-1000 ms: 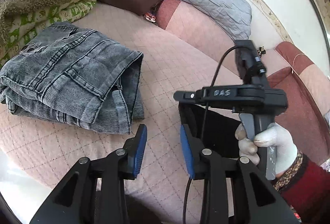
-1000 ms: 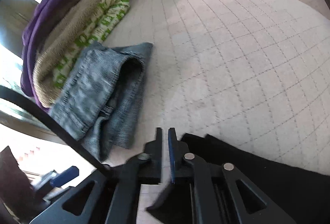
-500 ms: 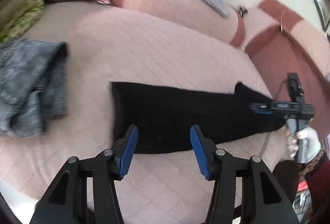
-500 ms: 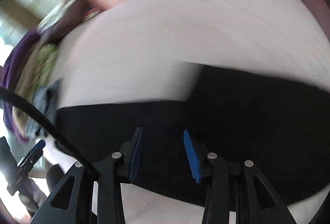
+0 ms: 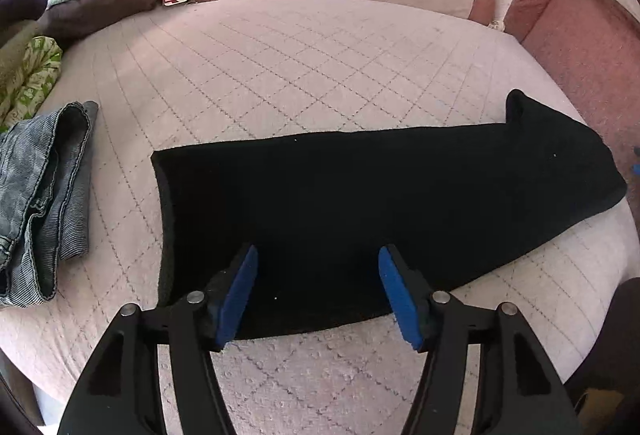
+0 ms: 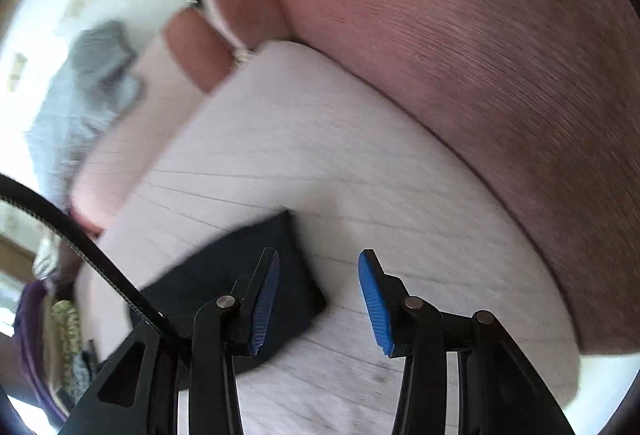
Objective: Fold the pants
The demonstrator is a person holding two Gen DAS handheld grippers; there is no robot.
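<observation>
- The left gripper hangs over the near edge of the black pants, jaws opening, nothing pinched between them.
- The right gripper is released too, jaws opening over the pants' far end; its view is blurred.
- The pants lie flat, lengthwise across the pink quilted bed.
- Risk: a grab mid-edge rather than at a corner could lift one layer only and skew the fold.
- Folded jeans sit at the left, apart.
</observation>
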